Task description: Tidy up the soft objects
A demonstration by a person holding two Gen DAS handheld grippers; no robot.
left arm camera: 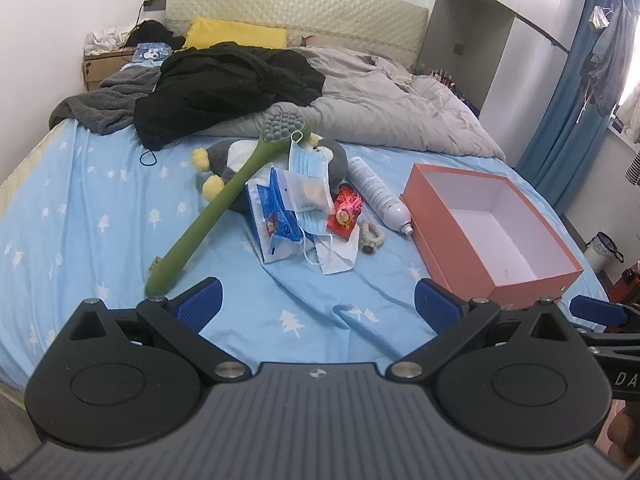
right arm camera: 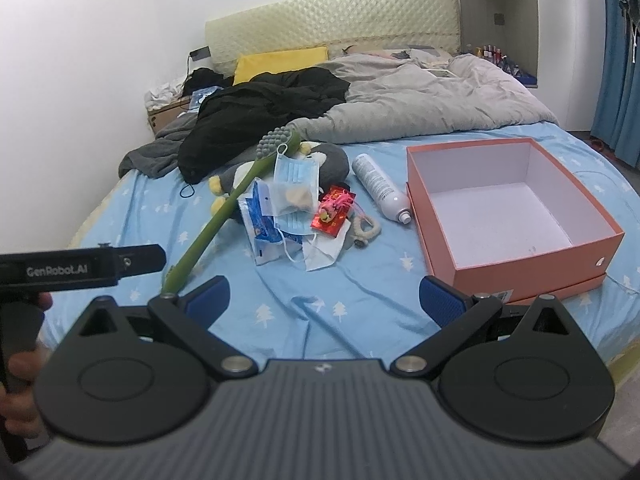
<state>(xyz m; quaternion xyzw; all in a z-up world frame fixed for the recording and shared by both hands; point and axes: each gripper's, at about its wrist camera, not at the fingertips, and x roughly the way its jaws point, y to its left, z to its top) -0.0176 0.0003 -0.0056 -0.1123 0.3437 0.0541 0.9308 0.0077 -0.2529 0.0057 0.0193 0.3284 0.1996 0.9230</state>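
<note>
both grippers, left gripper and right gripper, hang wide open, empty; we'd lift the back scrubber off the plush penguin (pile left of the box) first.

home bedroom | bed in pale blue tree-print sheet | quilted cream padded headboard | rumpled grey duvet | long blue window curtain
</note>
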